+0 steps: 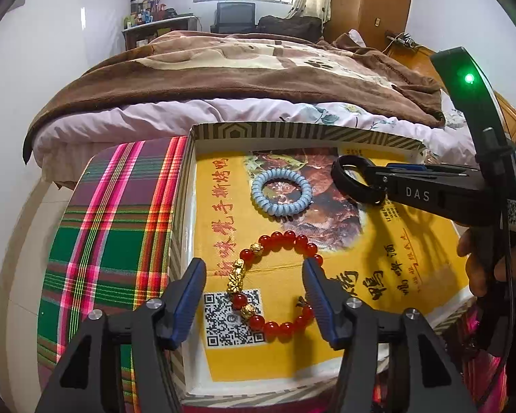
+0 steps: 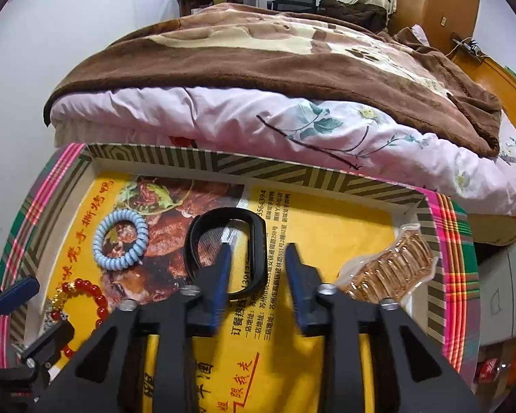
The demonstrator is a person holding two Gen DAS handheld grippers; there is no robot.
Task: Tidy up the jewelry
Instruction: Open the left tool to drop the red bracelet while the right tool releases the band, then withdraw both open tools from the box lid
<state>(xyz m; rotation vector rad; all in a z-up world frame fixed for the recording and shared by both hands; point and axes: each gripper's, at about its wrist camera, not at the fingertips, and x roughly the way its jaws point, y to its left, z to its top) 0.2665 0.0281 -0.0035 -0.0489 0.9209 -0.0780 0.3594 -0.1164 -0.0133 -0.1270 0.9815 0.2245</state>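
Where the plaid cloth (image 1: 110,227) fills the left of my left wrist view, I see a shallow box (image 1: 292,130) with a striped rim beside it, lined with a yellow printed sheet (image 1: 388,251) bearing red Chinese characters and a QR code (image 1: 223,320). My left gripper (image 1: 254,296) hovers low in the frame with its fingers spread wide, holding nothing; the red bead bracelet (image 1: 278,285) with gold charms lies on the sheet between them. Above it, near the centre, rests a pale blue coil band (image 1: 281,191). At the right, my right gripper (image 1: 375,182), marked "DAS", carries a black band (image 1: 356,179), with a green light glowing above it.

From the right wrist view, the blue coil band (image 2: 121,239) sits at the left and the red bracelet (image 2: 82,292) at lower left, partly hidden by my left gripper. My right gripper (image 2: 258,275) has its fingers narrowly apart, the left finger (image 2: 220,285) passing through the black band (image 2: 228,253); whether they pinch it I cannot tell. Only this view shows a clear packet of coppery pieces (image 2: 392,261) at the box's right wall. A bed (image 2: 292,79) with a brown blanket stands behind.
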